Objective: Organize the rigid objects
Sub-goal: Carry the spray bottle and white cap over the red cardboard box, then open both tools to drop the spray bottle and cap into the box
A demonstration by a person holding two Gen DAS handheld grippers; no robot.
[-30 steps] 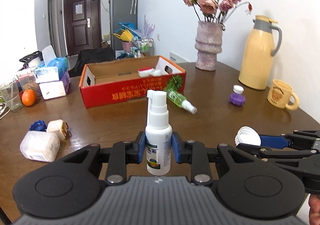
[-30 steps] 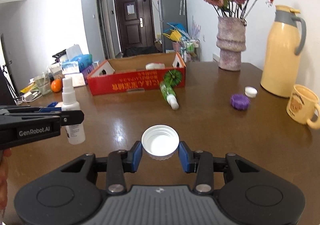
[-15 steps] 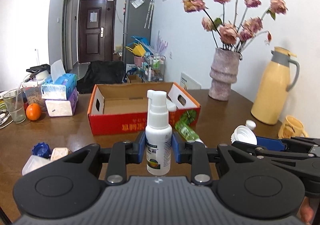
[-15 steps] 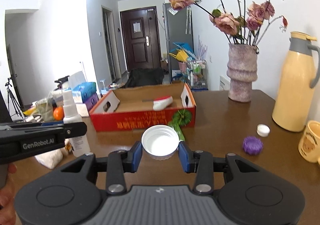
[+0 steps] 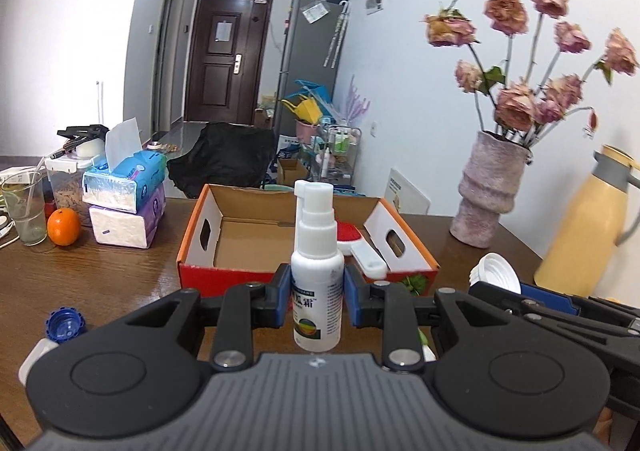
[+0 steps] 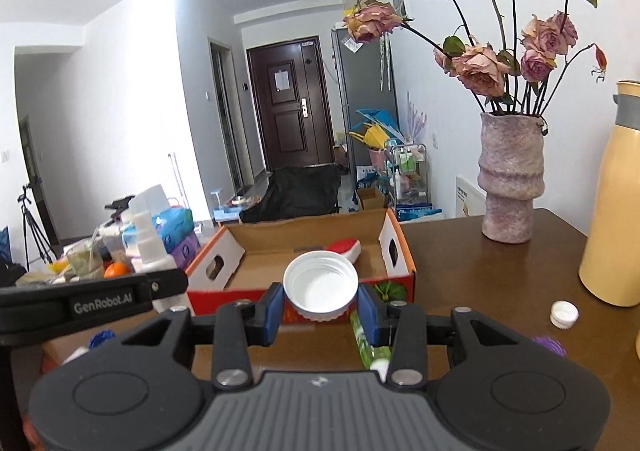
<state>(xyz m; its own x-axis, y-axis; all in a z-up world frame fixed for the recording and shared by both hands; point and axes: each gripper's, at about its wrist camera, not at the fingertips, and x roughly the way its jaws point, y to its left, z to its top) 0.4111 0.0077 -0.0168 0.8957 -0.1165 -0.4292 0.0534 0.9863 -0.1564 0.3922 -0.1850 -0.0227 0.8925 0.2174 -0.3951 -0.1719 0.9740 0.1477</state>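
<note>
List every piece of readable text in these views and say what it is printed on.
"GenRobot.AI": on the side of the left hand-held gripper.
Spray bottle label: two large Chinese characters, too blurred to read surely; the small print is illegible.
Red box front print: hidden or blurred.
Fridge notes: too small.

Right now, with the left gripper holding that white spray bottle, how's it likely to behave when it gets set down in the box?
The white spray bottle is tall and narrow with a long pump head, so it probably tips easily if released on the cardboard box floor. Its hard plastic body looks rigid under the left gripper. It seems small and likely light.
</note>
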